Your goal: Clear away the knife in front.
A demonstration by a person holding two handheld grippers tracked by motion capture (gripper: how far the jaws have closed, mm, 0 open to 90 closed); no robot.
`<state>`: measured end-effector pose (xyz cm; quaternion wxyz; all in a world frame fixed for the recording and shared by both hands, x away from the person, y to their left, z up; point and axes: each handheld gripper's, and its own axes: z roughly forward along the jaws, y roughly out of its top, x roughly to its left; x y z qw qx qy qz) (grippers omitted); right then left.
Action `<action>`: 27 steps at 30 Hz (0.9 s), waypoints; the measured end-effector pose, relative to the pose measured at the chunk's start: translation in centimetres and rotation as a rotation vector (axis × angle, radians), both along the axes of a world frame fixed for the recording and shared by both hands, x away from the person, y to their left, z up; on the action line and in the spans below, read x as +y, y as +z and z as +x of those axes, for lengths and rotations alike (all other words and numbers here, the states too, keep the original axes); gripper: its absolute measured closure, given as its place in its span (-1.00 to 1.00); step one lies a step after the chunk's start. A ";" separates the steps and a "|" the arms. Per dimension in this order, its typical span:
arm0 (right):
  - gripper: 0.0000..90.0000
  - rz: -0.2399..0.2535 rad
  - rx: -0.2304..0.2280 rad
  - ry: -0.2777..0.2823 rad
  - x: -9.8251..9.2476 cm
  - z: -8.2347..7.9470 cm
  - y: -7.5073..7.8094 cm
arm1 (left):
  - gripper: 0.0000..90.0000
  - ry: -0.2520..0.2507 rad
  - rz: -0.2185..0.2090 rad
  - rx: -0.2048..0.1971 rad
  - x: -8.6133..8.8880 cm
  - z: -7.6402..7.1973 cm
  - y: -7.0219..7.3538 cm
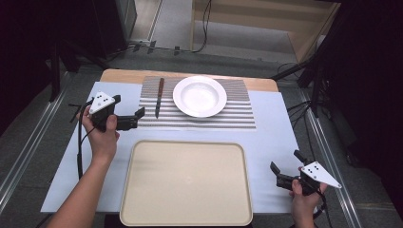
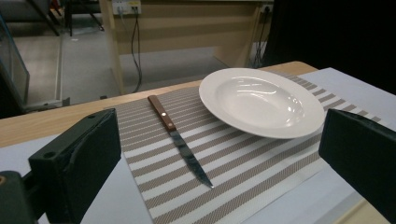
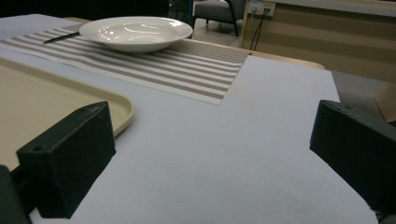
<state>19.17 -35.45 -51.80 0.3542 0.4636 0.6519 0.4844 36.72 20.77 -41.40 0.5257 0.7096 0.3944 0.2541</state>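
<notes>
A white deep plate (image 1: 199, 96) rests on a striped placemat (image 1: 237, 116) at the far side of the table. To its left on the mat lies a knife (image 1: 159, 97) with a brown wooden handle, blade toward me. My left gripper (image 1: 139, 117) is open just left of the mat, jaws pointing right at the knife (image 2: 180, 144) and plate (image 2: 261, 100), with nothing between them. My right gripper (image 1: 286, 162) hovers open and empty over the bare cloth near the front right corner. It points left, toward the tray's right edge.
A large empty beige tray (image 1: 186, 183) takes up the near middle of the table; its corner (image 3: 119, 109) lies close to my right gripper's left jaw. A pale cloth (image 1: 271, 137) covers the tabletop. Cables and dark stands surround the table on the floor.
</notes>
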 end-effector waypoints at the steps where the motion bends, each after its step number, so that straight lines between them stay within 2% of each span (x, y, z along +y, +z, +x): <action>1: -1.00 0.000 0.000 0.000 0.0 0.0 0.0 | -1.00 0.004 -0.002 0.005 -0.2 0.3 0.1; 5: -1.00 -0.001 0.002 -0.002 0.0 0.0 0.0 | -1.00 0.016 -0.001 0.029 -0.9 1.8 0.3; 6: -1.00 -0.002 0.003 -0.001 0.0 0.0 0.0 | -0.93 0.024 0.000 0.035 -1.2 2.2 0.3; 8: -1.00 -0.003 0.002 -0.001 0.0 0.0 0.0 | -0.92 0.026 0.019 0.053 -1.7 3.1 0.2; 12: -1.00 -0.009 0.008 -0.007 0.1 0.1 0.0 | -0.84 0.040 0.030 0.093 -2.7 4.9 0.2; 14: -0.95 -0.010 0.004 -0.011 0.1 0.1 0.0 | -0.72 0.054 0.036 0.115 -3.1 5.8 0.2; 22: -1.00 -0.008 -0.011 -0.005 0.1 -0.1 0.0 | -0.63 0.088 0.041 0.178 -4.1 8.9 -0.1; 27: -1.00 -0.045 0.002 0.026 0.6 0.1 0.1 | -0.55 0.103 0.048 0.223 -4.6 10.7 -0.5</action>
